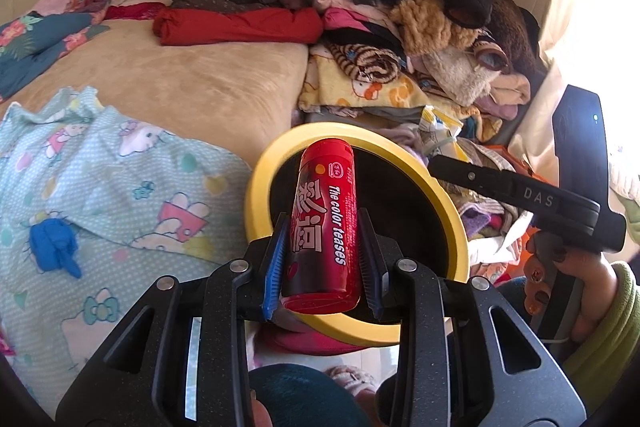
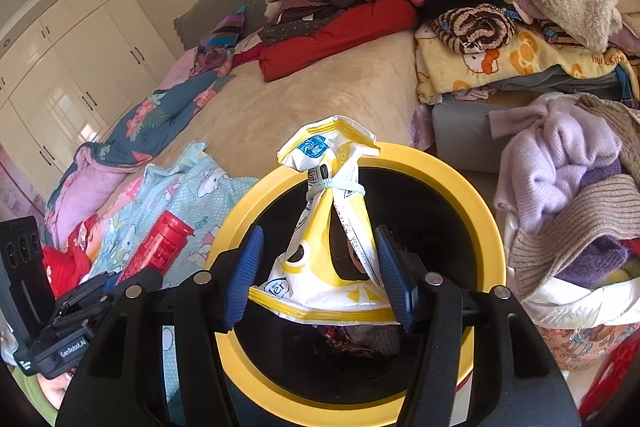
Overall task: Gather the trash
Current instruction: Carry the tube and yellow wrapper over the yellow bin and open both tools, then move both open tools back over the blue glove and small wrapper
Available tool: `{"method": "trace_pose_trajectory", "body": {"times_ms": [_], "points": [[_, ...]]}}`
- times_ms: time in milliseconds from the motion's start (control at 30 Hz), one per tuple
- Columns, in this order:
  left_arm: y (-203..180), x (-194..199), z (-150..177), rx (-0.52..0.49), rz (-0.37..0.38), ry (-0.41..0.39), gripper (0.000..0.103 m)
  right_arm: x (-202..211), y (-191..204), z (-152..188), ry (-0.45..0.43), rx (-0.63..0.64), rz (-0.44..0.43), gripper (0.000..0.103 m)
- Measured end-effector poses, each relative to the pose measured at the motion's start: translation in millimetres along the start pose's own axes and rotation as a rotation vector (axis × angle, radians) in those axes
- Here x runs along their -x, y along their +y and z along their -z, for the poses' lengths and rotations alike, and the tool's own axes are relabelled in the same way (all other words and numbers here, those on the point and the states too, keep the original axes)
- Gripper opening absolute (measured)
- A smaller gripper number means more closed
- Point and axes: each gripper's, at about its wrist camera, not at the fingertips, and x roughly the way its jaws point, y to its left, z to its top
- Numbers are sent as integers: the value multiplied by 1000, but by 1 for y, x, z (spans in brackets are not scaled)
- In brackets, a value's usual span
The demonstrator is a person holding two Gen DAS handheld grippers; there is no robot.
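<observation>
Two hand-held grippers hovered over the yellow-rimmed bin (image 2: 490, 227): the left hand-held gripper (image 1: 322, 263) clamped a red canister (image 1: 324, 223), the right hand-held gripper (image 2: 320, 279) a tied snack bag (image 2: 332, 227).

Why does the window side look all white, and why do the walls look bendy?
In the left wrist view, sunlight washes out the curtain on the right, so detail there is lost. In the right wrist view, the fisheye lens bends the wardrobe, and the picture's corners go dark.

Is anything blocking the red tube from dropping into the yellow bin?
Nothing visible. The left gripper holds the red plastic tube over the round yellow-rimmed bin, whose mouth is open.
</observation>
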Motion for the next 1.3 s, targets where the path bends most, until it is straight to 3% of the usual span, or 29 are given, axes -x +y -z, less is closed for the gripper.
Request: {"method": "trace_pose_trajectory", "body": {"times_ms": [500,633,667,700,767,833,867,1100,1300], "points": [[-20,-40,3,-46,44,75,26,-3,-21,-3,8,-42,38,55],[-25,-50,1,-61,71,95,26,-3,-23,-4,6,-58,6,59],[-24,-51,1,-62,82,102,31,-4,-25,-4,8,-76,-16,62],[-24,-52,1,-65,79,106,53,-4,-26,-4,4,-87,-18,71],[-23,-49,3,-78,37,90,77,-2,-27,-4,-13,-95,7,75],[-20,-43,4,-75,13,73,82,-2,-28,-3,-12,-90,33,76],[-18,-40,5,-73,6,66,92,-1,-29,-3,-15,-89,45,77],[3,-15,5,-27,-55,9,92,0,-14,0,-33,-19,95,78],[22,7,4,22,-80,-38,92,2,7,1,-52,42,84,81]]}}
